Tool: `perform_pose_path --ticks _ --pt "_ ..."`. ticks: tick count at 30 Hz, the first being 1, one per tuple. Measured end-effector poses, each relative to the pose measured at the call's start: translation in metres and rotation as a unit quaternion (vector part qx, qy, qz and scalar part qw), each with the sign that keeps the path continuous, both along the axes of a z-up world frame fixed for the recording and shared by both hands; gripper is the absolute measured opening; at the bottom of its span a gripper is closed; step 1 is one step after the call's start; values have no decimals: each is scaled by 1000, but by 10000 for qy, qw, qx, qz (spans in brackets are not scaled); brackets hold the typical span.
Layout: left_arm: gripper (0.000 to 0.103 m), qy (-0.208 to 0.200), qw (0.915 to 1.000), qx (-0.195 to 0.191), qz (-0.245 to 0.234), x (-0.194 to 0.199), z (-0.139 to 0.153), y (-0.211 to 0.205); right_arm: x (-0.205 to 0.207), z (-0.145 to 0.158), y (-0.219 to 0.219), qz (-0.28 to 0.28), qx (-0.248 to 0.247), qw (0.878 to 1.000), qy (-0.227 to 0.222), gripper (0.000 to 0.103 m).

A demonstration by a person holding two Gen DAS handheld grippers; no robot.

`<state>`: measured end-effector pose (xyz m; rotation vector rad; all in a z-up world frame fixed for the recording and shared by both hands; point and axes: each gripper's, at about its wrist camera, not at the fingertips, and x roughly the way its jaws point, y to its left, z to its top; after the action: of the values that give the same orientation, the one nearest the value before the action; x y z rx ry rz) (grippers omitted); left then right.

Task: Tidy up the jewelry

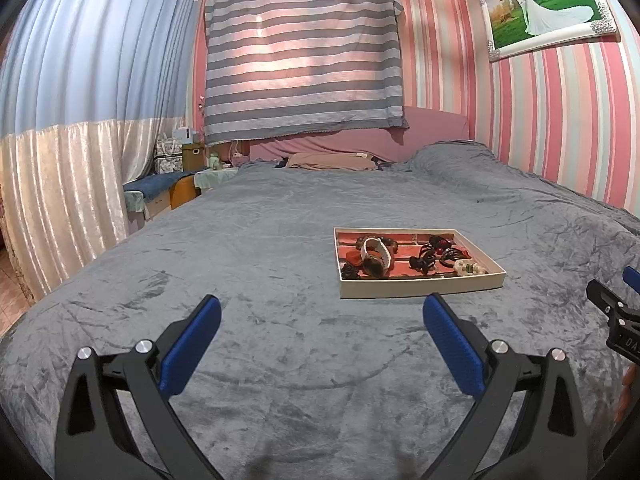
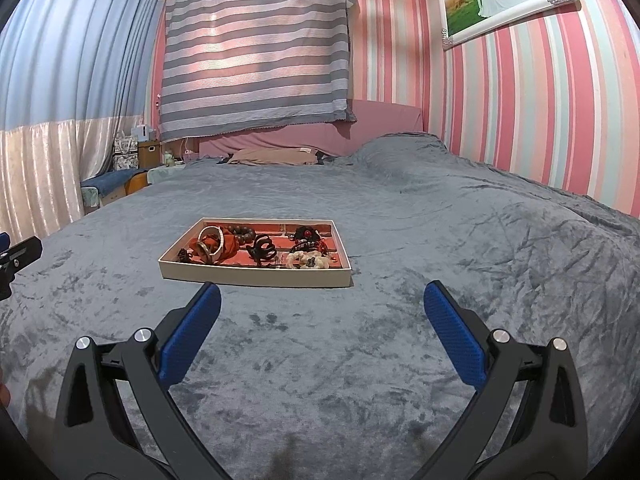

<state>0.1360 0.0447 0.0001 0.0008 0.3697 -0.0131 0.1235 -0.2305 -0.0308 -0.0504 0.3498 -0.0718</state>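
A shallow cream cardboard tray with a red brick-patterned floor point(image 1: 420, 288) lay on the crushed grey velvet bedspread point(image 1: 280, 248), ahead and to the right of the left black-and-blue gripper point(image 1: 320, 320), whose ribbed pads stood wide apart over bare fabric. The right black-and-blue gripper point(image 2: 320, 308), likewise spread and empty, faced the tray from its near edge. Its view alone resolved a brown beaded bracelet point(image 2: 242, 234) and black claw clip point(image 2: 262, 251) inside.
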Motion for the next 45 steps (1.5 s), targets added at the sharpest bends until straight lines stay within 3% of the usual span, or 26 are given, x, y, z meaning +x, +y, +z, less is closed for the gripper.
perform_pose_path --ticks 45 --pt "99 29 10000 -10 13 4 -2 1 4 -3 -2 -28 23 10000 26 99"
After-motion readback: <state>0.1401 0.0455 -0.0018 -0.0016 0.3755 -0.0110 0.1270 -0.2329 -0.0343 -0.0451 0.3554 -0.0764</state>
